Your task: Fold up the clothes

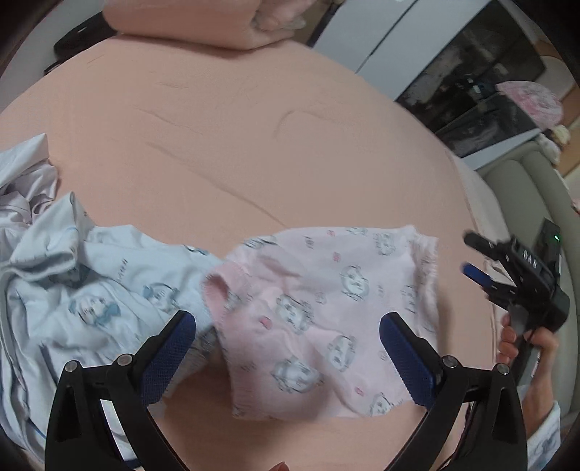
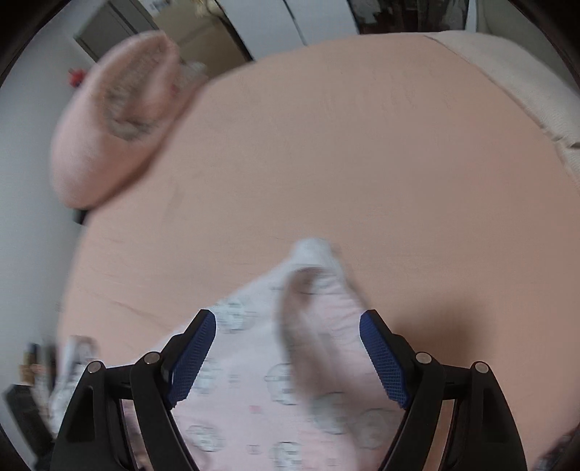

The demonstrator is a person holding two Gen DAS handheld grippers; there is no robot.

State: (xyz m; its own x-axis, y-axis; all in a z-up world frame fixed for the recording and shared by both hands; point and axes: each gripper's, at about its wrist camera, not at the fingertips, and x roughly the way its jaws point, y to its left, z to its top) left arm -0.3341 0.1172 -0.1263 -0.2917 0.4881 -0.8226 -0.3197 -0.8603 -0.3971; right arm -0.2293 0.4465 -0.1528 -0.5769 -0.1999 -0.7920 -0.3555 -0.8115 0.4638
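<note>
A small pink garment (image 1: pixel 319 311) printed with grey cartoon faces lies rumpled on the peach bedsheet (image 1: pixel 224 145). My left gripper (image 1: pixel 286 326) hovers open just above it, blue pads spread wide with nothing between them. To the right, my right gripper (image 1: pixel 471 253) is held in a hand beside the garment's right edge, fingers apart. In the right wrist view, blurred, the right gripper (image 2: pixel 288 322) is open over the same pink garment (image 2: pixel 253 380), whose corner (image 2: pixel 315 253) sticks up ahead.
A pile of light blue clothes (image 1: pixel 65 275) lies at the left, touching the pink garment. A folded peach quilt (image 1: pixel 188 21) sits at the bed's far end. A cream sofa (image 1: pixel 522 195) and dark cabinet (image 1: pixel 471 83) stand to the right.
</note>
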